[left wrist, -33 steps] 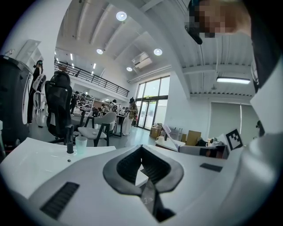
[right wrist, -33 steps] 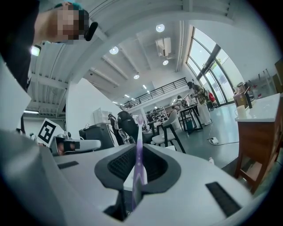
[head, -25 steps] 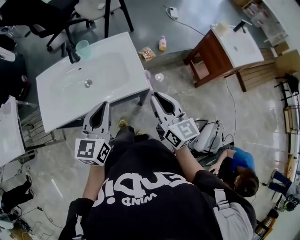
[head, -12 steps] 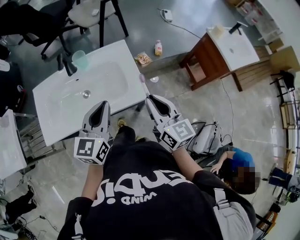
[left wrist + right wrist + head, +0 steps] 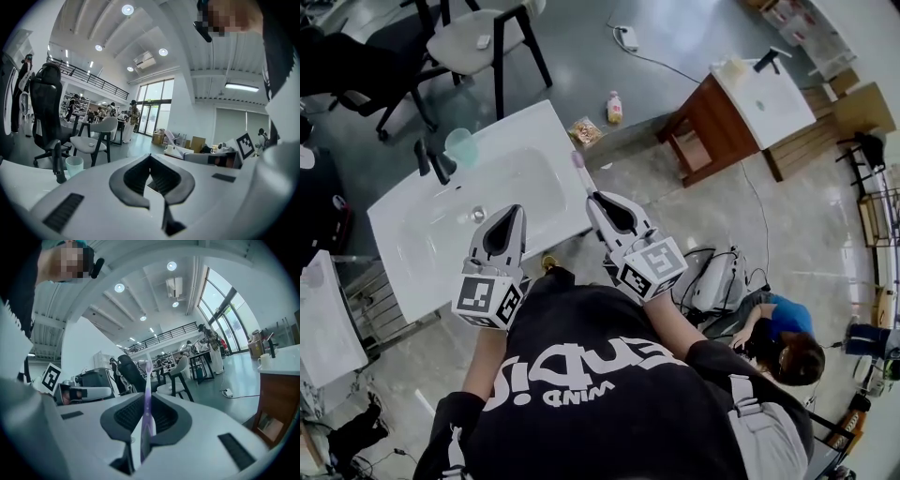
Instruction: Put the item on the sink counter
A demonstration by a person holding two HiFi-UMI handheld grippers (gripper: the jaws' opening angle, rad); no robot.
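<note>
In the head view my right gripper (image 5: 592,196) is shut on a purple toothbrush (image 5: 581,174), whose pink head reaches the right edge of the white sink counter (image 5: 539,141). The right gripper view shows the toothbrush (image 5: 147,401) standing upright between the dark pads (image 5: 164,416) of that gripper (image 5: 145,397). My left gripper (image 5: 512,210) hovers over the counter's front edge, shut with nothing in it. In the left gripper view its jaws (image 5: 150,158) meet in front of the counter.
A pale green cup (image 5: 460,146) and a black faucet (image 5: 432,161) stand at the basin's back. A bottle (image 5: 614,108) and a snack packet (image 5: 585,131) lie on the floor beyond. A wooden sink cabinet (image 5: 727,117) is to the right, chairs (image 5: 478,42) are behind, and a person (image 5: 778,342) sits low right.
Both grippers have drawn nearer to the sink counter. The toothbrush head has gone from just right of the counter to its right edge. Both grippers stay shut.
</note>
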